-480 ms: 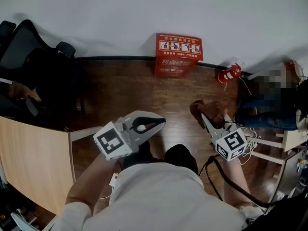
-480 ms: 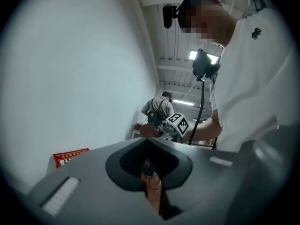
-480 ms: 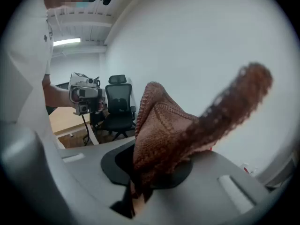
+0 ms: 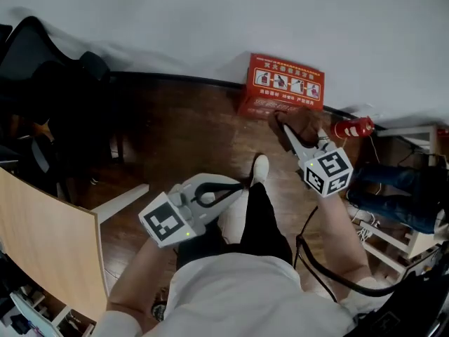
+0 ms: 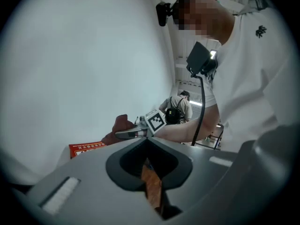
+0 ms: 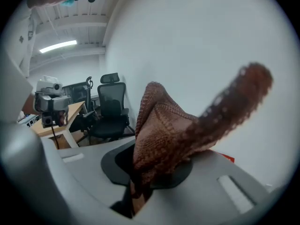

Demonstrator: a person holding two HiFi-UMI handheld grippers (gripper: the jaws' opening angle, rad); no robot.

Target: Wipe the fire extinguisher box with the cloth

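Note:
A red fire extinguisher box (image 4: 284,84) stands on the wood floor against the white wall; its printed top also shows low in the left gripper view (image 5: 87,148). My right gripper (image 4: 289,133) is shut on a brown knitted cloth (image 4: 300,123), held just in front of the box's lower right side. In the right gripper view the cloth (image 6: 178,132) bulges up from between the jaws and hides most of the box. My left gripper (image 4: 238,186) hangs lower, over the person's leg, shut with nothing in it.
A red fire extinguisher (image 4: 353,128) lies on the floor right of the box. Black office chairs (image 4: 49,83) stand at the left, with a wooden desk edge (image 4: 49,251) below them. A second person (image 4: 400,188) sits at the right near a white frame.
The view has shifted toward the box. My right gripper has carried the cloth up and forward, from open floor to just in front of the box. The left gripper stays low.

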